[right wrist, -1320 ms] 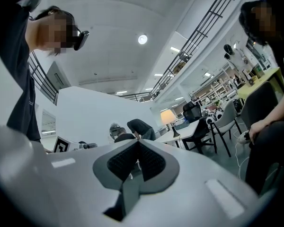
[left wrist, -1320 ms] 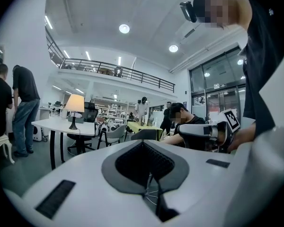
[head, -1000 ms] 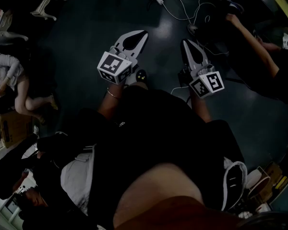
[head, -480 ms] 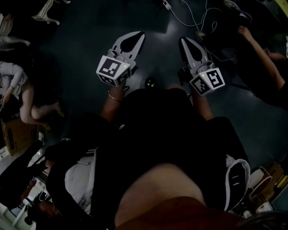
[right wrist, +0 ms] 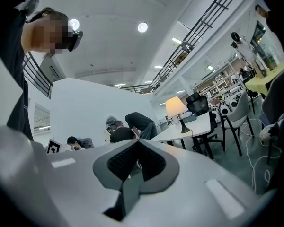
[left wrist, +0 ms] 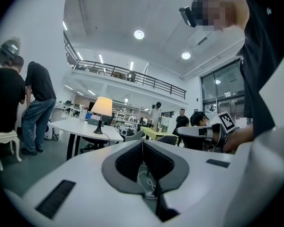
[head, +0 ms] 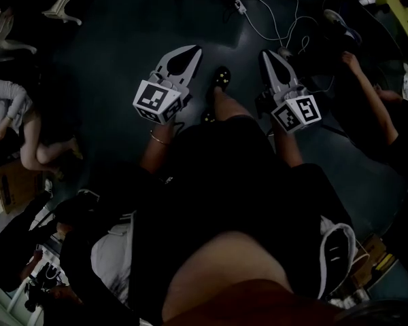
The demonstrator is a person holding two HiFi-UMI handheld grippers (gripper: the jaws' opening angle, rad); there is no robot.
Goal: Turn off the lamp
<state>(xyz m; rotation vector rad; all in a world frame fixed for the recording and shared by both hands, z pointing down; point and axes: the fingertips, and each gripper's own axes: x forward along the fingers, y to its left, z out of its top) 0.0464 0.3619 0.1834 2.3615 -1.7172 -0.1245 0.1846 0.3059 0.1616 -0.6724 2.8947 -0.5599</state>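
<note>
Head view is very dim. The wearer's dark clothing fills the lower half and its detail is lost. The dark grey floor (head: 122, 39) carries thin white cables (head: 265, 9) at twelve o'clock, and the frame edge cuts off their ends. Both hands sit mostly hidden behind the marker cubes. Only the left wrist shows, with a thin metal bangle (head: 158, 139).

The white plastic left tool (head: 188, 49) and the white plastic right tool (head: 266, 53) are held side by side. Both point to twelve o'clock in the head view and lie about level. A black shoe with pale dots (head: 222, 79) stands on the floor between them.

Left gripper view: the ribbed dark pads meet in a thin line, jaws together, nothing between them. The cream-shaded table lamp on a dark stem (left wrist: 102, 109) stands at ten o'clock from the tips, well apart from them. It sits upright on a white bench with dark legs (left wrist: 71, 125), and its shade glows. The switch is too small to make out.

Right gripper view: the pads are likewise pressed together and empty. The lamp (right wrist: 175, 107) is at two o'clock from the tips, near the bench's end. People bending beside the bench hide its far side.
</note>
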